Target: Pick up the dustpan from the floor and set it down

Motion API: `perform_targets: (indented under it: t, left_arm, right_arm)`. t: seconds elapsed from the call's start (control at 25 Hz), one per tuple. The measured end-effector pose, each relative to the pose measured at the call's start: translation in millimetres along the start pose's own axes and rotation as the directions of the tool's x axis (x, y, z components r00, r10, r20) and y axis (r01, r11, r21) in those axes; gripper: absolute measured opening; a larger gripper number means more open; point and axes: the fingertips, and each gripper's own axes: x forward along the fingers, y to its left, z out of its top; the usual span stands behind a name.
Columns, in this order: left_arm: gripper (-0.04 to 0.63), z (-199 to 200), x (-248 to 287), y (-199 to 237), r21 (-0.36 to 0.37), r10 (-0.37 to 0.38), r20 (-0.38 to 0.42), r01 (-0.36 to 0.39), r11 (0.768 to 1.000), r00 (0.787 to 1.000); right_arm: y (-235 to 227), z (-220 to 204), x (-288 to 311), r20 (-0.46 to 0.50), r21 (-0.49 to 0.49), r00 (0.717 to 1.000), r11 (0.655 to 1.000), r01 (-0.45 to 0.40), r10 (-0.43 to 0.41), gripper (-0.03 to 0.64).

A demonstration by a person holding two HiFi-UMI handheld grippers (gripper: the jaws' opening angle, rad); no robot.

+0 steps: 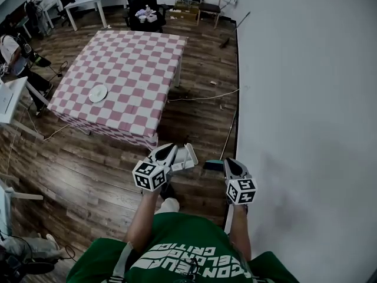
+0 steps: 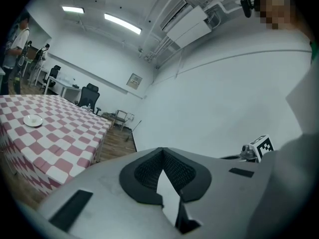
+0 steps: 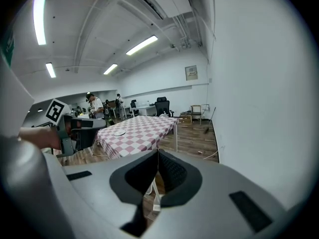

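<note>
The white dustpan [image 1: 189, 155] stands on the floor [image 1: 100, 175], at 2 o'clock just beside the left gripper [image 1: 167, 152], the nearer one. The right gripper [image 1: 232, 164] has it at 10 o'clock. Both grippers are closed and empty.

L claw [image 1: 169, 150], R claw [image 1: 231, 161] — both closed, arms fwd

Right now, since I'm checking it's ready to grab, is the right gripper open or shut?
Shut. In its own view the right gripper shows its dark pads meeting at the tips, with nothing clamped between them.
</note>
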Motion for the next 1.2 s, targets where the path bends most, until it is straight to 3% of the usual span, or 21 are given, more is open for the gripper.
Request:
perform_targets:
  t: [0.4, 0.72, 0.8, 0.88, 1.04, 1.2]
  left_arm:
    - [0.003, 2, -6, 75, -0.044, 0.039, -0.026, -0.04, 0.998, 0.999]
    - [0.004, -22, -5, 110, -0.098, 0.026, -0.065, -0.032, 0.995, 0.998]
    - [0.003, -28, -1, 117, -0.106, 0.006, -0.081, -0.015, 0.994, 0.997]
    - [0.003, -32, 4, 123, -0.115, -0.009, -0.093, -0.002, 0.993, 0.996]
    - [0.003, -35, 12, 130, -0.119, -0.032, -0.107, 0.019, 0.993, 0.994]
    - [0.003, -40, 15, 133, -0.131, -0.05, -0.123, 0.034, 0.991, 0.991]
  right_arm:
    - [33, -21, 87, -0.173, -0.016, 0.984, 0.999, -0.042, 0.039, 0.009]
    - [52, -53, 156, -0.318, 0.006, 0.947, 0.999, -0.048, 0.047, 0.013]
    - [56, -64, 175, -0.349, 0.022, 0.936, 0.999, -0.046, 0.051, 0.041]
    - [58, -76, 191, -0.393, 0.018, 0.918, 0.999, -0.045, 0.049, 0.099]
    - [58, -101, 219, -0.474, 0.002, 0.88, 0.999, -0.037, 0.033, 0.155]
    - [57, -129, 240, -0.581, -0.022, 0.813, 0.999, -0.034, 0.015, 0.203]
